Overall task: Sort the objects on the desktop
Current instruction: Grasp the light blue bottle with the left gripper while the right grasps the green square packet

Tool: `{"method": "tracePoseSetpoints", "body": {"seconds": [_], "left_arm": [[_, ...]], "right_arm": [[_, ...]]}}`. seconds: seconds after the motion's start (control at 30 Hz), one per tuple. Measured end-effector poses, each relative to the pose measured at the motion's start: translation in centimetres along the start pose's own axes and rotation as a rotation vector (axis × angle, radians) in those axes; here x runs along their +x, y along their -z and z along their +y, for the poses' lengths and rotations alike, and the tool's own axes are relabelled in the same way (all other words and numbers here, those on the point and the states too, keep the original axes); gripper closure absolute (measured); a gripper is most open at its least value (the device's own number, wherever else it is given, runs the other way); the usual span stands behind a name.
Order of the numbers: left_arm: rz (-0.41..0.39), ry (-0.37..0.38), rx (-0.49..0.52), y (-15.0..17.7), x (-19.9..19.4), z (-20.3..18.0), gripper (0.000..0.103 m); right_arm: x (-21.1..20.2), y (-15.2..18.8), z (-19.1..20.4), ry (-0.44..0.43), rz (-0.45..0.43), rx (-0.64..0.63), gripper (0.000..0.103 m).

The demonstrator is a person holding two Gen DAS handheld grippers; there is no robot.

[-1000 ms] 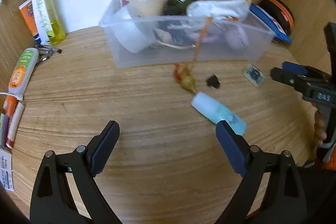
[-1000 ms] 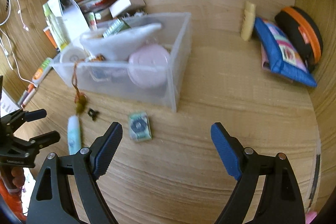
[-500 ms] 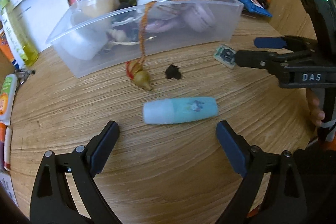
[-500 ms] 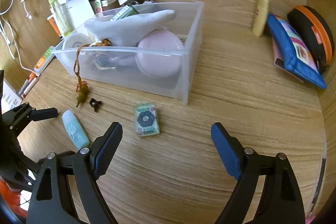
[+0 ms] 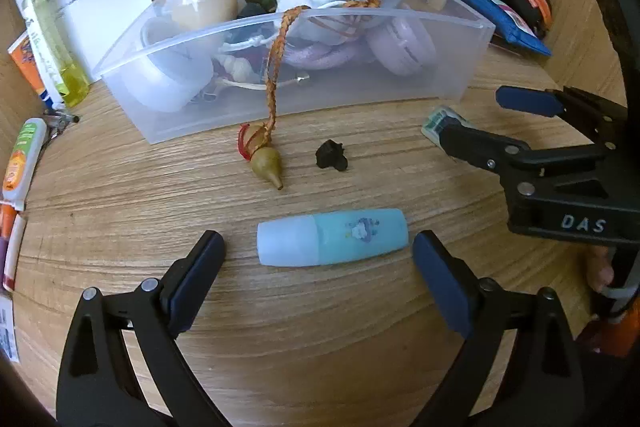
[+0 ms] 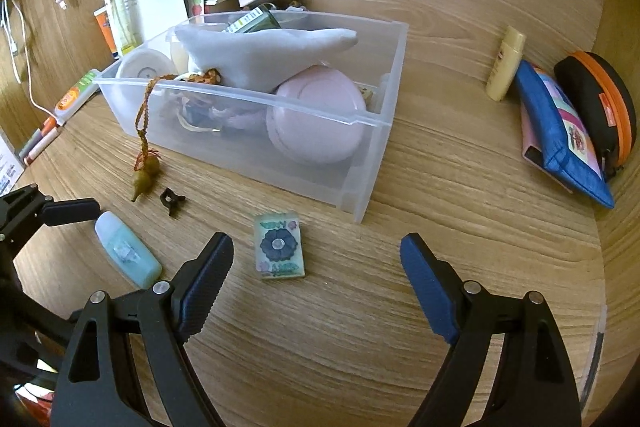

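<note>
A light blue bottle (image 5: pixel 332 237) lies on its side on the wooden desk, crosswise between the tips of my open left gripper (image 5: pixel 318 247); the pads are not pressing it. The same bottle (image 6: pixel 128 251) shows at the left of the right wrist view. My right gripper (image 6: pixel 316 251) stands open over a small green flower tile (image 6: pixel 280 251), which lies nearer its left finger. The clear bin (image 5: pixel 476 27) behind holds a white cloth, a pink case, jars and a dark bottle. A gourd charm (image 5: pixel 266 163) hangs out of it on an orange cord, beside a black clip (image 5: pixel 330 157).
A blue pouch (image 6: pixel 560 131), a black and orange case (image 6: pixel 600 99) and a cream bottle (image 6: pixel 506 67) sit at the back right. Tubes (image 5: pixel 24 155), a yellow-green bottle (image 5: pixel 52 39), papers and small boxes crowd the left and back. The right gripper (image 5: pixel 472 115) reaches in beside the tile (image 5: pixel 434 119).
In the left wrist view the blue bottle has slid from the right to between my left fingers and turned crosswise. The right gripper has rolled, and the flower tile now lies closer to its fingers.
</note>
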State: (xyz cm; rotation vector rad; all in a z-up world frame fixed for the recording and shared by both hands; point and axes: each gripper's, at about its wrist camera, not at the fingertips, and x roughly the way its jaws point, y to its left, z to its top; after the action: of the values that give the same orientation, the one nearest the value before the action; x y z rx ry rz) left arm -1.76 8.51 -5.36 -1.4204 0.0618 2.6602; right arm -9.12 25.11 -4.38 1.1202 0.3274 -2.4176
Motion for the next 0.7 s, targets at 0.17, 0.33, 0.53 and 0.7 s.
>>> {"method": "tracePoseSetpoints", "body": {"seconds": [0.17,0.33,0.53,0.7], "left_arm": [[-0.03,-0.051,-0.04,0.2,0.1,0.1,0.007],[-0.041,-0.059,-0.056,0.2,0.0,0.4,0.015],[-0.055,-0.039,-0.079,0.8,-0.9,1.4,0.03],[-0.059,-0.032,-0.103,1.3,-1.4,2.3,0.03]], "right_arm": [[0.3,-0.2,0.1,-0.021,-0.003,-0.002,0.025],[0.8,-0.4,0.7,-0.038,0.016,-0.024,0.035],[0.8,-0.2,1.3,-0.051,0.026,-0.04,0.046],[1.1,-0.3,1.7,-0.05,0.042,-0.054,0.063]]}}
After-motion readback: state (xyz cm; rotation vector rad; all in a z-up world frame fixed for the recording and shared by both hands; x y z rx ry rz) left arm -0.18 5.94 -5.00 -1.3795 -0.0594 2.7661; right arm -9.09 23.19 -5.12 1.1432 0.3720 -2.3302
